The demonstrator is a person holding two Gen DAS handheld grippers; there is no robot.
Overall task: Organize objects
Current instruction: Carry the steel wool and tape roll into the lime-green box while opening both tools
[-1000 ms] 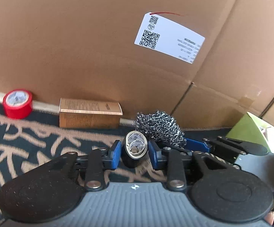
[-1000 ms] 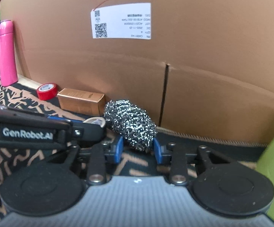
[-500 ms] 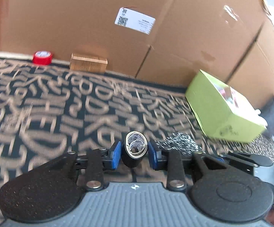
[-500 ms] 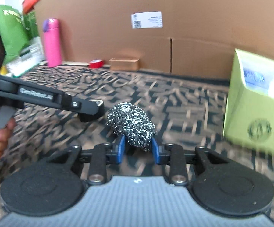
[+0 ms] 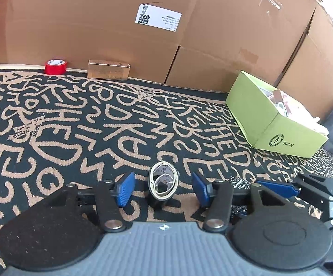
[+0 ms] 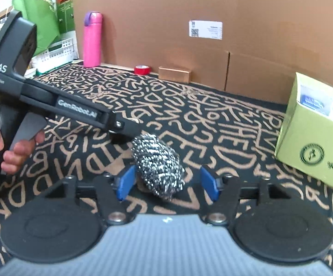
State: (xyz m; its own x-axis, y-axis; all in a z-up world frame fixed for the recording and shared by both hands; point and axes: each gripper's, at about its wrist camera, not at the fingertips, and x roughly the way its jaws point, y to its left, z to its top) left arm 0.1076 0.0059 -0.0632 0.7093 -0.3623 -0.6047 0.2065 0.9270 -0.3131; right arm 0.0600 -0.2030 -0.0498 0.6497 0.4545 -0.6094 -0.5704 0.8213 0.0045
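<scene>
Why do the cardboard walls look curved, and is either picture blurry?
Both views come through fisheye lenses, so the cardboard wall bows and the corners go dark. Left wrist view: sharp, sun glare on the cardboard at upper right. Right wrist view: slightly soft, most at the green box.

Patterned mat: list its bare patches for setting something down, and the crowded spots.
Free: the patterned mat from the red tape and brown box forward, left of the green box. Crowded: near the fingers, around the black roll and steel scourer.

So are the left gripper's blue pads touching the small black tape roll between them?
Apart. The left wrist view shows patterned cloth between each of the left gripper's pads and the black tape roll; its jaws have just been opening.
</scene>
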